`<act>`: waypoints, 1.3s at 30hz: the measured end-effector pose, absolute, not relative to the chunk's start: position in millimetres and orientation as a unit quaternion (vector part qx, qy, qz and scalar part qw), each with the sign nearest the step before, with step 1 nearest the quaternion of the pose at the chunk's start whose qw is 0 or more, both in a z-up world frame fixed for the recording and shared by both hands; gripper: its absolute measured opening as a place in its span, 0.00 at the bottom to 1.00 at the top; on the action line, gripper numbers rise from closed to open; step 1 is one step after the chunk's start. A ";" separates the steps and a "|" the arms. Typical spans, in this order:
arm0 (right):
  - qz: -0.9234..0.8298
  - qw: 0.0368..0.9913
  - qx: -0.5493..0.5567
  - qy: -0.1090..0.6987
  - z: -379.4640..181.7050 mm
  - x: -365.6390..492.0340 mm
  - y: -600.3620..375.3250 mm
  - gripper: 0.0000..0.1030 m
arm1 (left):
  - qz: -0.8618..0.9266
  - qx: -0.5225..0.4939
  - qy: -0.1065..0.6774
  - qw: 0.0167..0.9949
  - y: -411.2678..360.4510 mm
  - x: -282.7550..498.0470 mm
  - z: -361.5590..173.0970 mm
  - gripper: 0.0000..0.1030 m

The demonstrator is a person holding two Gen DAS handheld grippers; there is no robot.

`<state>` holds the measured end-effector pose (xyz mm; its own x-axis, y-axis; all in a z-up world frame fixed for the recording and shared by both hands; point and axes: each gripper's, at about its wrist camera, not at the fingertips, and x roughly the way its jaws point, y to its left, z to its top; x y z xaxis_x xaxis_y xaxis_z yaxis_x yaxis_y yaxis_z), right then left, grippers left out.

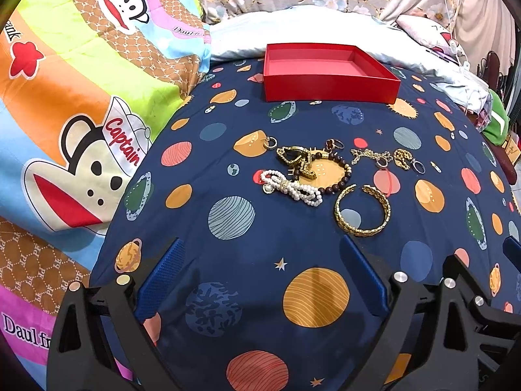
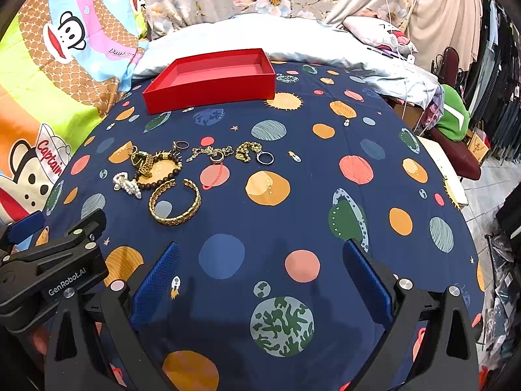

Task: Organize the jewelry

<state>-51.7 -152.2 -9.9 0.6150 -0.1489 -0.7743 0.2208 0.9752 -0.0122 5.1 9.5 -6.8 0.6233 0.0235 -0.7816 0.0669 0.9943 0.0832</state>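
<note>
I had both claws spread wide and holding nothing, the left gripper and the right gripper hanging over the planet-print sheet, short of the pile; I judged no piece had gone in yet, since the red box beyond the jewelry lay bare inside; the next move, as I read it, called for closing on the nearest piece, the gold bangle, and carrying it over the box wall; I counted one bangle, one white pearl strand, one dark bead bracelet, one gold watch, two gold chains, roughly four small rings; the tangle made that last count uncertain
</note>
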 end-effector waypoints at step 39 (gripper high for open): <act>-0.014 0.888 0.004 0.459 -41.3 0.0 -114.3 0.89 | 0.034 0.013 0.464 0.885 63.5 46.1 -33.0 0.93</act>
<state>0.0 -114.3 -41.3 0.5783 -0.0213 -0.8156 0.0287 0.9996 -0.0057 46.1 63.5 -33.0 0.5665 0.0718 -0.8210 -0.0470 0.9974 0.0548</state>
